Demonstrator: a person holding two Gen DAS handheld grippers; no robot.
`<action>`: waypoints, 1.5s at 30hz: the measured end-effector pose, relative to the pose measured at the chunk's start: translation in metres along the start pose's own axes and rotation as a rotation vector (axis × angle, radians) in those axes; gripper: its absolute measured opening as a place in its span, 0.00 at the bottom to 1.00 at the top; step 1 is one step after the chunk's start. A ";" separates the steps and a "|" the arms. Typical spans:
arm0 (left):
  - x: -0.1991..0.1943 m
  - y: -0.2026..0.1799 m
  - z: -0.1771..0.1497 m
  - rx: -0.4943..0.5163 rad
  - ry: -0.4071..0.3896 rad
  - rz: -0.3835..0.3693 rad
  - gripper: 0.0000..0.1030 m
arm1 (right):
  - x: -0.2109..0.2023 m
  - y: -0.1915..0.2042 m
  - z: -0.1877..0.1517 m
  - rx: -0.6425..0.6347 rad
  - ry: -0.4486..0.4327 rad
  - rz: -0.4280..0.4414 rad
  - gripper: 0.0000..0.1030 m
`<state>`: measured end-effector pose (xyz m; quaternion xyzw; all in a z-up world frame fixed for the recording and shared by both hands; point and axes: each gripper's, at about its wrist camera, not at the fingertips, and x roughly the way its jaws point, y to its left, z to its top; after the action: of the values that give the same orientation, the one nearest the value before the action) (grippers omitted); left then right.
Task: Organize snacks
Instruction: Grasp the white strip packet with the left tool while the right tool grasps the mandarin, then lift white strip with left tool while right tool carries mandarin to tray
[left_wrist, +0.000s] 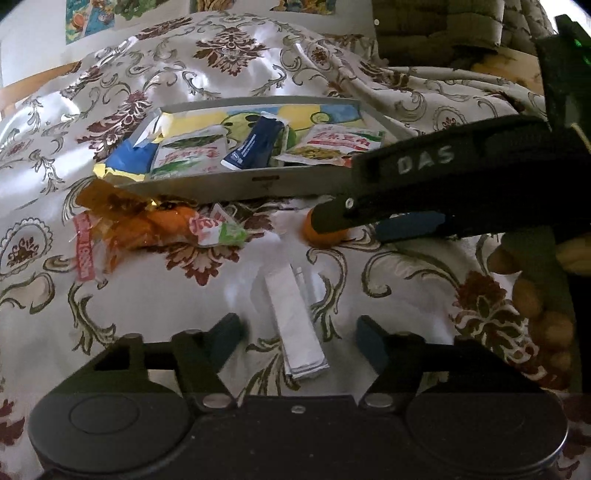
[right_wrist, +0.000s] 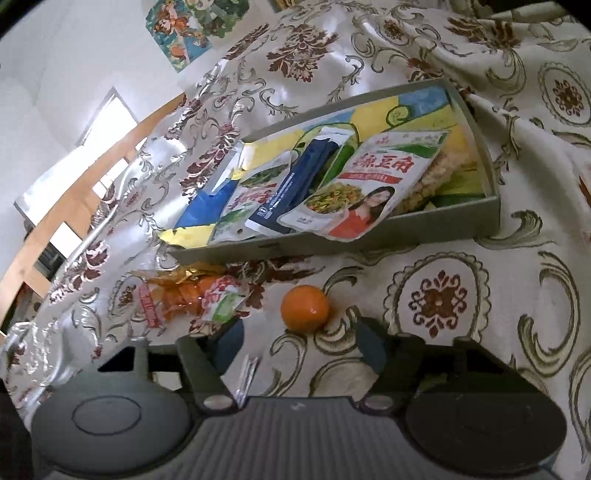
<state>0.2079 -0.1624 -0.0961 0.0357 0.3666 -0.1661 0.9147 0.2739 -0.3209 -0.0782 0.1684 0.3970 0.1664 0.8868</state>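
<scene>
A grey tray (left_wrist: 240, 182) (right_wrist: 406, 229) holds several snack packets: green-and-white ones (left_wrist: 188, 157), a dark blue one (left_wrist: 251, 146) (right_wrist: 291, 188) and a larger pouch (right_wrist: 354, 188). In front of the tray lie an orange crinkly snack bag (left_wrist: 155, 225) (right_wrist: 184, 295) and a small orange fruit (right_wrist: 304, 308) (left_wrist: 321, 238). My left gripper (left_wrist: 297, 332) is open, and a white stick packet (left_wrist: 295, 317) lies flat between its fingers, untouched. My right gripper (right_wrist: 299, 343) (left_wrist: 345, 225) is open, with the fruit just ahead of its fingertips, not gripped.
A floral cloth (right_wrist: 439, 299) covers the whole surface in folds. A person's hand (left_wrist: 532, 291) holds the right gripper at the right edge of the left wrist view. A wooden rail (right_wrist: 55, 221) runs past the cloth's left edge. Posters (right_wrist: 177, 33) hang on the wall behind.
</scene>
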 end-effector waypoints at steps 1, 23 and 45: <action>0.000 0.001 0.001 -0.005 -0.004 0.001 0.59 | 0.002 0.001 0.000 -0.007 -0.002 -0.005 0.62; 0.003 0.010 -0.005 -0.111 -0.002 -0.049 0.35 | 0.034 0.025 -0.003 -0.148 -0.016 -0.123 0.45; -0.019 0.014 -0.017 -0.150 -0.001 -0.047 0.20 | 0.026 0.033 -0.006 -0.145 -0.020 -0.151 0.35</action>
<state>0.1886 -0.1404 -0.0956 -0.0415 0.3785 -0.1595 0.9108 0.2802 -0.2794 -0.0844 0.0752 0.3865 0.1256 0.9106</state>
